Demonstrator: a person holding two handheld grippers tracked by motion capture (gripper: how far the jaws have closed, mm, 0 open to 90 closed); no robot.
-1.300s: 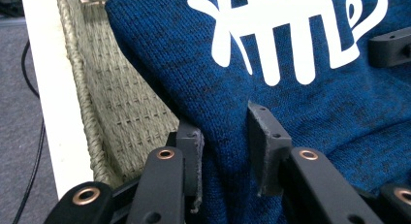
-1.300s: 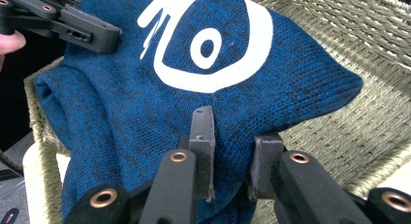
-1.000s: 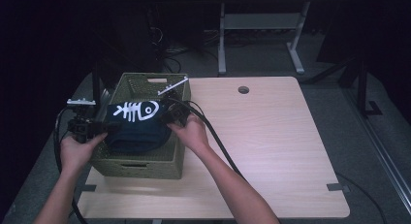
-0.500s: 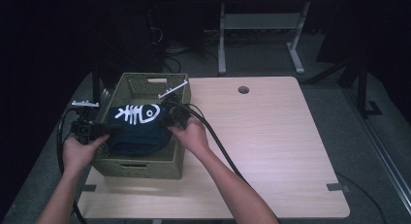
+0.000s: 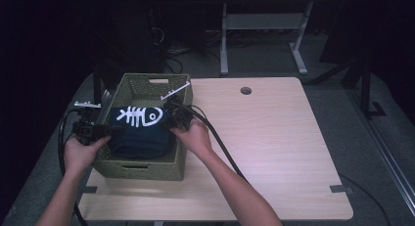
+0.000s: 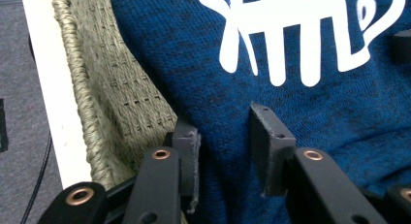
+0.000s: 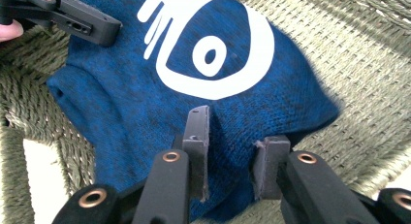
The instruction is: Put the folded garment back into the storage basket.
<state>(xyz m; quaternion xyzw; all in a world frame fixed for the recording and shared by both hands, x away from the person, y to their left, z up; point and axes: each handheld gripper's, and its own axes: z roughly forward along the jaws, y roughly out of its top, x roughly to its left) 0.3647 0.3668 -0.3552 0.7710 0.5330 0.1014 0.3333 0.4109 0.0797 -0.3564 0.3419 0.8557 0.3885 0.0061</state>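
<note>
High view, lower left of the frame: both hands hold a folded blue garment point(image 5: 139, 130) over a woven basket point(image 5: 142, 167) on the wooden surface point(image 5: 274, 138). The left claw point(image 6: 225, 151) has its jaws part open astride the cloth; whether it pinches is unclear. The right claw point(image 7: 232, 151) likewise stands part open with a fold between its jaws. The garment, with its white fish-bone print, sits in the basket, one edge over the wall. Likely risk: a slack grip lets one side drop, so the fold spills open or snags the weave.

One woven basket point(image 5: 147, 169), one folded blue garment point(image 5: 142, 133) with a fish-skeleton print, two claws, one table point(image 5: 274, 152).
</note>
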